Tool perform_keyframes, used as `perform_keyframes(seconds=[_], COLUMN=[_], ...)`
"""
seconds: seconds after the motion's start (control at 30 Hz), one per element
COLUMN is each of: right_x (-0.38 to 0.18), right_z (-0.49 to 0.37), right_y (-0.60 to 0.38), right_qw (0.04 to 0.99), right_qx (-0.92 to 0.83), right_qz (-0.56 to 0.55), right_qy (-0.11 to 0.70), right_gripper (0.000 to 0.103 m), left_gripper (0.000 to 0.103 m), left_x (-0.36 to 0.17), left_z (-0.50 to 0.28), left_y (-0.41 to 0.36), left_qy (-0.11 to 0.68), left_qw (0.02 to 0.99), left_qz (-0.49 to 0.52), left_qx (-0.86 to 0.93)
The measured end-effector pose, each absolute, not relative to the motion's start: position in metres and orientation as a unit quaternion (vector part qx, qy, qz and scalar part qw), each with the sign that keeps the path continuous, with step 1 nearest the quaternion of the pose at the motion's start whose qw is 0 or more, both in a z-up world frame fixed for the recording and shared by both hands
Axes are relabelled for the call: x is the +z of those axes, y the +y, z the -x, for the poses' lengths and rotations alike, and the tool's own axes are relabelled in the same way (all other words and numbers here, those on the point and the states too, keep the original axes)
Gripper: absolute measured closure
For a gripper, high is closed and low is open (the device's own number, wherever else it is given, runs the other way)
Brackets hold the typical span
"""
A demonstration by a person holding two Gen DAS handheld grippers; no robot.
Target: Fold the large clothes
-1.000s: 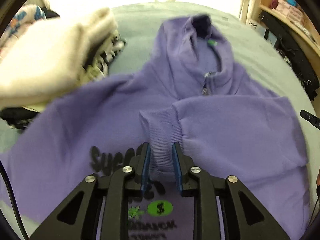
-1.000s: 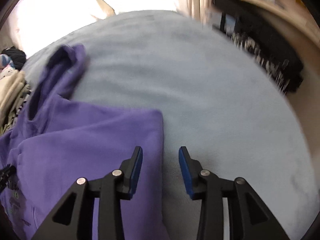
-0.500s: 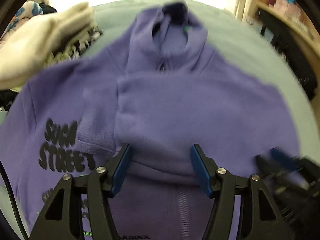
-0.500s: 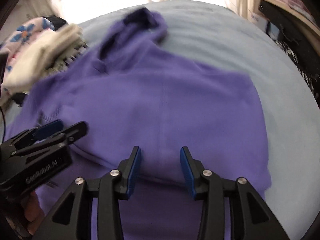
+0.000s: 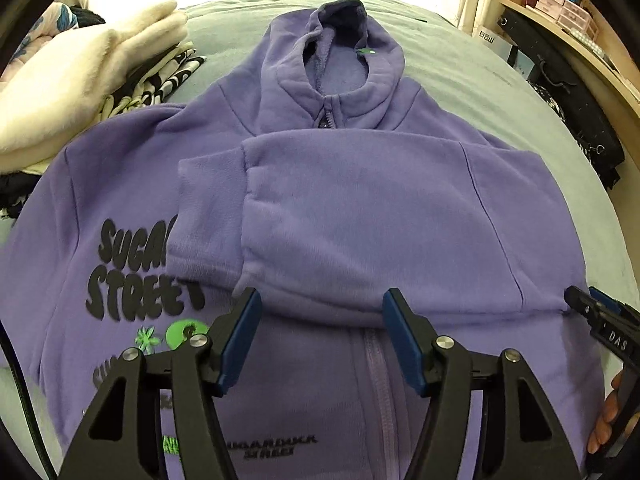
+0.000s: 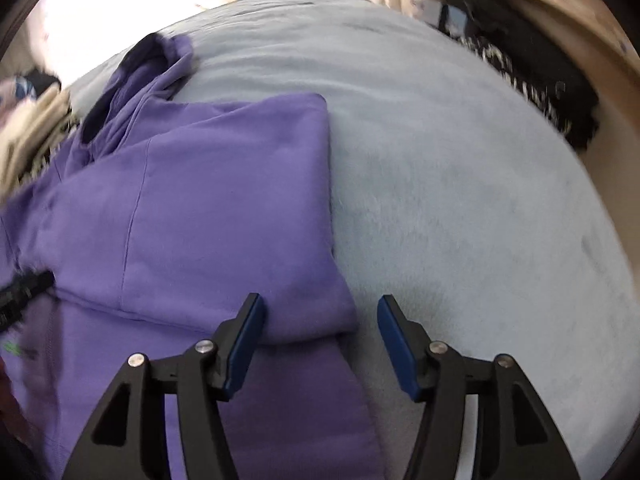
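Observation:
A purple zip hoodie (image 5: 360, 216) with black "Sugar Street" print lies face up on the bed, hood far from me. Its right sleeve (image 5: 224, 216) is folded across the chest, cuff at the left. My left gripper (image 5: 322, 334) is open and empty, just above the zip below the folded sleeve. My right gripper (image 6: 320, 336) is open and empty over the hoodie's right edge (image 6: 224, 208), where the fold meets the bedcover. The right gripper's tip also shows at the right edge of the left wrist view (image 5: 600, 316).
A pale grey-green bedcover (image 6: 460, 184) spreads to the right of the hoodie. A pile of cream and patterned clothes (image 5: 80, 80) lies at the far left. Wooden shelves with boxes (image 5: 568, 0) and dark bags (image 5: 576, 120) stand to the right.
My left gripper let go of the sleeve cuff, opened wide and drew back over the zip. My right gripper opened wider and swung right to the hoodie's edge.

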State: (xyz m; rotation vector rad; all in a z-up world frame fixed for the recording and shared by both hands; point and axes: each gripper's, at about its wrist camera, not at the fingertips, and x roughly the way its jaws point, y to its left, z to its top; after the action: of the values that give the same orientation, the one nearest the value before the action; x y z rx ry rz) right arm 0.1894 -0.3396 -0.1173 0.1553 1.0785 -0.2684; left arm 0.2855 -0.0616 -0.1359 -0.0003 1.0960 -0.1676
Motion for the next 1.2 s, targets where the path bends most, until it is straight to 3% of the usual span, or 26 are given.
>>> perform_keyframes(seconds=[0.4, 0.63, 1.2], right_x=[-0.095, -0.089, -0.050], right_z=[-0.152, -0.104, -0.073], right_y=[-0.302, -0.281, -0.120], right_qw=[0.848, 0.846, 0.881], right_qx=[-0.130, -0.090, -0.006], right_qz=[-0.084, -0.153, -0.005], right_qy=[0.507, 0.502, 0.472], right_gripper=[0.044, 0.043, 0.043], left_gripper=[0.041, 0.041, 0.041], left_x=[-0.111, -0.084, -0.041], left_z=[-0.241, -0.181, -0.088], left_y=[-0.050, -0.031, 0.108], left_qy=[0.524, 0.509, 0.472], left_qw=[0.851, 0.860, 0.878], left_qz=[-0.004, 0.002, 0.081], left_qx=[-0.046, -0.039, 0.015])
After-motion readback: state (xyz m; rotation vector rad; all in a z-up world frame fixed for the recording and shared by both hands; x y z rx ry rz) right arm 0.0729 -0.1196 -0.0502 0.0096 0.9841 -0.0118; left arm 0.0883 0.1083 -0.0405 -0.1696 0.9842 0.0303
